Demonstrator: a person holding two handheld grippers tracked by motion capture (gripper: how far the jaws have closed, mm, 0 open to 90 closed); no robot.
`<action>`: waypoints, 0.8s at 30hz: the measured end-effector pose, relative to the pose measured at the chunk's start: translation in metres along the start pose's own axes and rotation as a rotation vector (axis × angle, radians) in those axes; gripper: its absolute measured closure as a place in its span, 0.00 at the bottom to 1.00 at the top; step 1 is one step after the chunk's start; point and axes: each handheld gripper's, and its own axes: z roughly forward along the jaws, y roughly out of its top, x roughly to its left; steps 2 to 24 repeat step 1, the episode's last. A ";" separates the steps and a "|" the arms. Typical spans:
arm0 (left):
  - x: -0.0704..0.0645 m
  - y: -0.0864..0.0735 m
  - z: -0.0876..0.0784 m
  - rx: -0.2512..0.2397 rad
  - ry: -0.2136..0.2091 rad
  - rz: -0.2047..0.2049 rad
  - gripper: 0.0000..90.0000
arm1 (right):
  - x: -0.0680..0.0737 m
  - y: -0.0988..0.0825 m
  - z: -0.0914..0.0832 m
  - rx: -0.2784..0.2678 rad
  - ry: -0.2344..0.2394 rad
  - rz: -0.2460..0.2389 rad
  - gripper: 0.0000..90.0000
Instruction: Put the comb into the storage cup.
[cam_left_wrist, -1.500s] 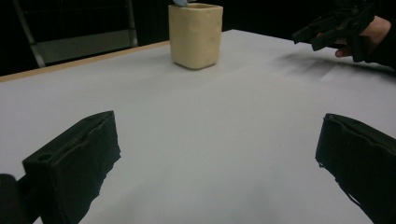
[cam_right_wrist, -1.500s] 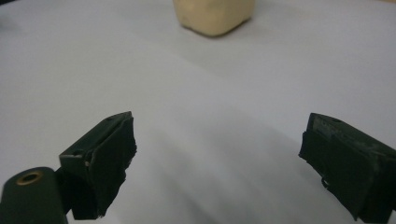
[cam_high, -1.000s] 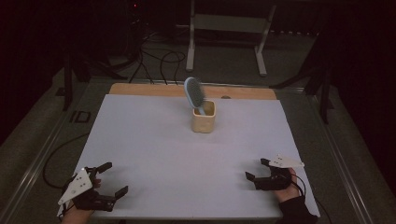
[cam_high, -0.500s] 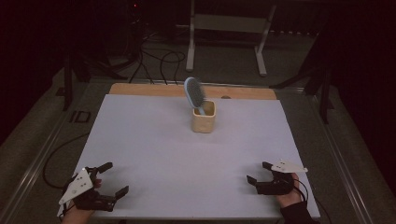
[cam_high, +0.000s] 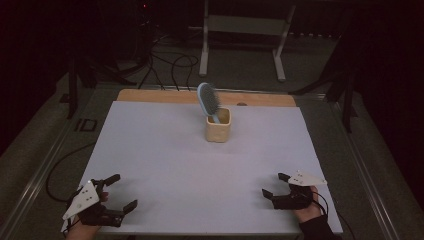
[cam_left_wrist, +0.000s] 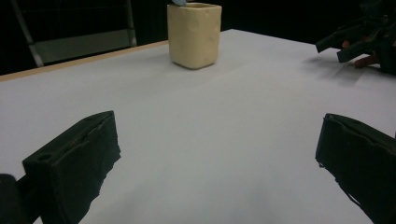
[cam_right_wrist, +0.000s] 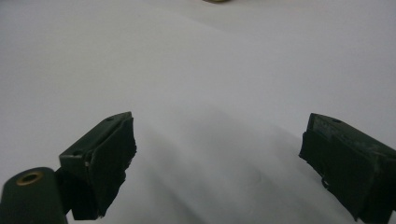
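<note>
A cream square cup (cam_high: 218, 125) stands upright on the white table sheet (cam_high: 165, 155) toward the far middle. A blue-grey hairbrush (cam_high: 208, 102) rests in it, handle down, head leaning left. My left gripper (cam_high: 123, 192) lies at the near left corner, open, with nothing between its jaws. My right gripper (cam_high: 274, 185) rests at the near right, also open and empty. From the left gripper view the cup (cam_left_wrist: 194, 33) stands far ahead, and the right gripper (cam_left_wrist: 359, 42) with a hand shows at the upper right.
A wooden strip (cam_high: 150, 96) runs along the table's far edge. Beyond it are a white metal stand (cam_high: 242, 30) and cables (cam_high: 165, 65) on the dark floor. A cable (cam_high: 60, 165) trails off the left side.
The right gripper has slid a little toward the near edge and slightly right. The left gripper, cup and brush have stayed put.
</note>
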 end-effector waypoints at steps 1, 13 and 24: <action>0.000 0.000 0.000 0.000 0.000 0.000 0.00 | 0.001 0.001 0.000 -0.001 -0.005 -0.009 0.11; 0.000 0.000 0.000 0.000 0.000 0.000 0.00 | 0.001 0.001 0.000 -0.001 -0.005 -0.009 0.11; 0.000 0.000 0.000 0.000 0.000 0.000 0.00 | 0.001 0.001 0.000 -0.001 -0.005 -0.009 0.11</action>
